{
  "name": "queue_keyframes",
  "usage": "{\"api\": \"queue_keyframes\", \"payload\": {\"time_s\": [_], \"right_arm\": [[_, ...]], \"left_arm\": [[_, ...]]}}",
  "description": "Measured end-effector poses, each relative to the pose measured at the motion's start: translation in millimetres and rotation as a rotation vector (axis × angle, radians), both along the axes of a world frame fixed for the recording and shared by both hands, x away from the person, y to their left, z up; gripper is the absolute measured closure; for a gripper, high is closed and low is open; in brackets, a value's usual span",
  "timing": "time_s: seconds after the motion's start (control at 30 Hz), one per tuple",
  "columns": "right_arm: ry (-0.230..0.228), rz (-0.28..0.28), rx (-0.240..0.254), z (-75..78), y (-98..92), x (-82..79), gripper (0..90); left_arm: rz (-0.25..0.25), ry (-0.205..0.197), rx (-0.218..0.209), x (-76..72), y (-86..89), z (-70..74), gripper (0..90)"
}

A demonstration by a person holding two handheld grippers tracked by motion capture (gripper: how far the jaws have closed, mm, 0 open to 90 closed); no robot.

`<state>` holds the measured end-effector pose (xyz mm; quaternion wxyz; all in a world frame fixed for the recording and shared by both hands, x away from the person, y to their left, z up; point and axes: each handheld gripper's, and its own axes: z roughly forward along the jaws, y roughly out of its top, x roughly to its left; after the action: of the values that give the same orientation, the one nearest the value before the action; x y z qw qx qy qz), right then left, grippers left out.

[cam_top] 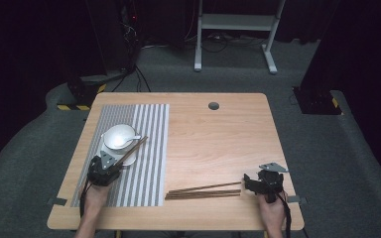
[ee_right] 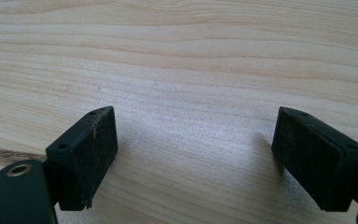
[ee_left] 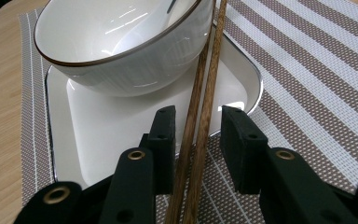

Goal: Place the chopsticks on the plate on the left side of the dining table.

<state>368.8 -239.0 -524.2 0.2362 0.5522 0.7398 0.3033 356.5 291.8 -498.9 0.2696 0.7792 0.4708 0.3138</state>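
Striped in grey and white, the placemat (cam_top: 151, 148) lies under your left claw (cam_top: 113, 166) on the left part of the wooden worktop (cam_top: 213, 144). Just ahead of that claw, a white square plate (ee_left: 93, 135) sits on the mat, and a white bowl (ee_left: 121, 42) with a thin dark rim stands on the plate; from above, a white spoon (cam_top: 129, 139) rests in the bowl. A pair of brown chopsticks (ee_left: 200, 116) runs between your left claw's jaws and onward, slanting up over the plate's edge and leaning against the side of the bowl. In the left gripper view the jaws stand partly apart, one on each side of the sticks. The left pad is touching or almost touching the nearer stick, and a clear gap separates the right pad from the other stick, so the pair is not pinched.

Farther right, a second bundle of brown chopsticks (cam_top: 203, 191) lies flat on the bare wood, well away from the mat, its right end just to the left of your right claw (cam_top: 250, 182). That claw sits near the worktop's right front corner. In the right gripper view its jaws are spread wide with nothing but wood grain between them.
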Motion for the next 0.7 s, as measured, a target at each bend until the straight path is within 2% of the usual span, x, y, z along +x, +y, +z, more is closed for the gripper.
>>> {"api": "queue_keyframes", "payload": {"time_s": [0.7], "right_arm": [[0.0, 0.0, 0.0, 0.0, 0.0, 0.0, 13.7]], "left_arm": [[0.026, 0.012, 0.002, 2.5, 5.3, -4.9, 65.8]]}}
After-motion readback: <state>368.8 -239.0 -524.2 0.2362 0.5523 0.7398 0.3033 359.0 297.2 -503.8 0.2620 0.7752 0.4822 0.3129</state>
